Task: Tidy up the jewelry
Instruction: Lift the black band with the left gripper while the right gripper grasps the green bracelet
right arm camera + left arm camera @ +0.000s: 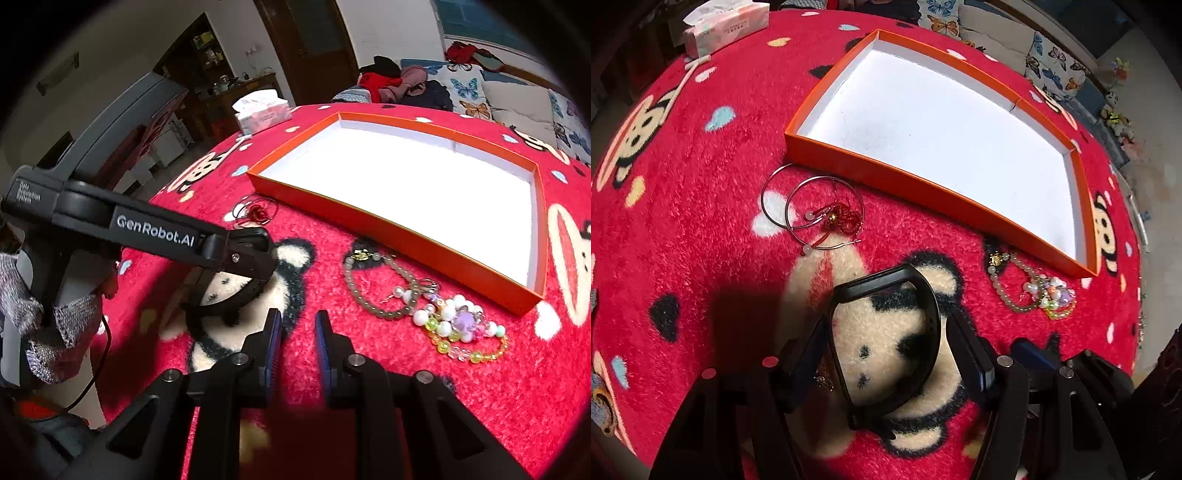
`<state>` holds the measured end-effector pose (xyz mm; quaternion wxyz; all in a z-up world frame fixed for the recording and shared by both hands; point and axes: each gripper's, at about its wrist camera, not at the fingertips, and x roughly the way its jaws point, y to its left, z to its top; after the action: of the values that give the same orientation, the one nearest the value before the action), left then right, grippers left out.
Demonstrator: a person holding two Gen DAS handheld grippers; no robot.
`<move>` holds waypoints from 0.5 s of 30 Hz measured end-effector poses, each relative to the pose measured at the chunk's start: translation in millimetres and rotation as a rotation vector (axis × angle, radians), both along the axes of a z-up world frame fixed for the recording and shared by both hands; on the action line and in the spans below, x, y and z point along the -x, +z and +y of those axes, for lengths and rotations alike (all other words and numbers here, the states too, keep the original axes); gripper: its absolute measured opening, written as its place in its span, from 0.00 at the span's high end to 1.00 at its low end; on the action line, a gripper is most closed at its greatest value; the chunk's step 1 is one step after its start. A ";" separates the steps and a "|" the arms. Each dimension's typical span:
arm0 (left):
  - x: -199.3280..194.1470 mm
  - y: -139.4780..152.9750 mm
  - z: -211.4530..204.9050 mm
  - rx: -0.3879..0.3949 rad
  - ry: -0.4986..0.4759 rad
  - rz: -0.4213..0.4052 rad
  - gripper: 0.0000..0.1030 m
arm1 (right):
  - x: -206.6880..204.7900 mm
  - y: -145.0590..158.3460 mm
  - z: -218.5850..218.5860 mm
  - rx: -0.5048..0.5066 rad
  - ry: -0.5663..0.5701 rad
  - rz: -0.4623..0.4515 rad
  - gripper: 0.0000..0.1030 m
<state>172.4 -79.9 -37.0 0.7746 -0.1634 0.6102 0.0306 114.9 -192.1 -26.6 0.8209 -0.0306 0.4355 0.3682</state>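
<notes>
A black wristband [886, 332] lies on the red blanket between the fingers of my left gripper [890, 354], which stand open around it, one on each side. It also shows under the left gripper in the right wrist view [236, 291]. An empty orange box [934, 122] with a white floor sits beyond it, and shows in the right wrist view [406, 192]. Silver hoops with a red knot charm [820, 214] lie left of the box. A pale bead bracelet [373, 291] and a colourful bead bracelet [461, 328] lie near the box's front corner. My right gripper [298, 332] hovers empty, slightly open.
A tissue box [724, 26] stands at the far edge of the blanket-covered table [701, 166]. Butterfly-print cushions [469, 88] and clothes lie behind the table. The table's left edge drops off near the left gripper.
</notes>
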 end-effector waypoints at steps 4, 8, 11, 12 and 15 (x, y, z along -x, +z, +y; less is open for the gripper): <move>-0.3 -1.8 -12.8 -0.079 -0.036 -0.010 0.34 | -3.5 -1.1 -3.4 0.001 -0.018 0.003 0.66; 3.4 -1.5 -20.5 -0.130 -0.070 -0.030 0.39 | -5.4 0.4 -6.7 -0.001 -0.034 -0.001 0.59; 5.5 -0.9 -17.2 -0.120 -0.081 -0.043 0.44 | -9.1 1.1 -8.5 0.009 -0.047 -0.005 0.59; 6.8 -0.3 -14.6 -0.115 -0.082 -0.046 0.45 | -10.2 1.2 -8.2 0.012 -0.049 -0.006 0.59; 10.1 2.7 -11.3 -0.115 -0.093 -0.061 0.50 | -12.5 0.9 -7.2 0.022 -0.055 -0.014 0.59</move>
<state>162.3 -91.2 -34.3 0.8014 -0.0910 0.5907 0.0247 127.4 -199.2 -25.7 0.8333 -0.0303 0.4347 0.3402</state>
